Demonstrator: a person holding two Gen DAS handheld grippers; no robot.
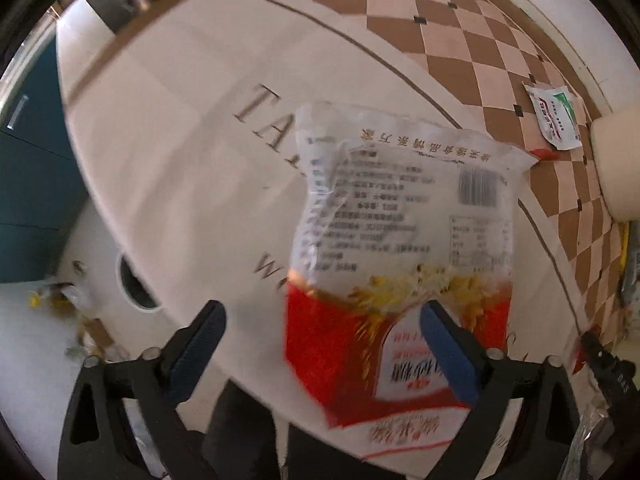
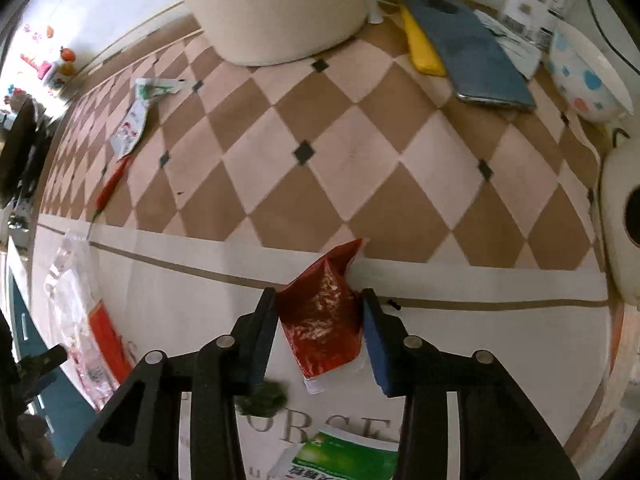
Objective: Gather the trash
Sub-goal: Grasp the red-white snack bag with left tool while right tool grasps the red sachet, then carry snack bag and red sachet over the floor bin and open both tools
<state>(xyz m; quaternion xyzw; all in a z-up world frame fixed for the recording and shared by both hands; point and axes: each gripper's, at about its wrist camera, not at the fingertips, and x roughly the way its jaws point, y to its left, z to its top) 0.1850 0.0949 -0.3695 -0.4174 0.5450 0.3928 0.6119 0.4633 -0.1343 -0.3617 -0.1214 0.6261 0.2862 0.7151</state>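
My right gripper (image 2: 319,322) has its jaws at both sides of the red sachet (image 2: 323,316), touching it on the tablecloth (image 2: 460,292). My left gripper (image 1: 322,342) is wide apart over the noodle bag (image 1: 400,240); its right finger (image 1: 448,352) overlaps the bag.

Left wrist view looks steeply down along its gripper's fingers (image 1: 448,344), close above a tablecloth (image 1: 192,184) bearing a white-and-red bag (image 1: 400,232). Right wrist view also looks steeply down along its fingers (image 2: 378,344), close over the same tablecloth (image 2: 360,144) at a red sachet (image 2: 324,320). Both views share the checked cloth, its pale border, and the bag (image 2: 84,320), at the right view's left edge.
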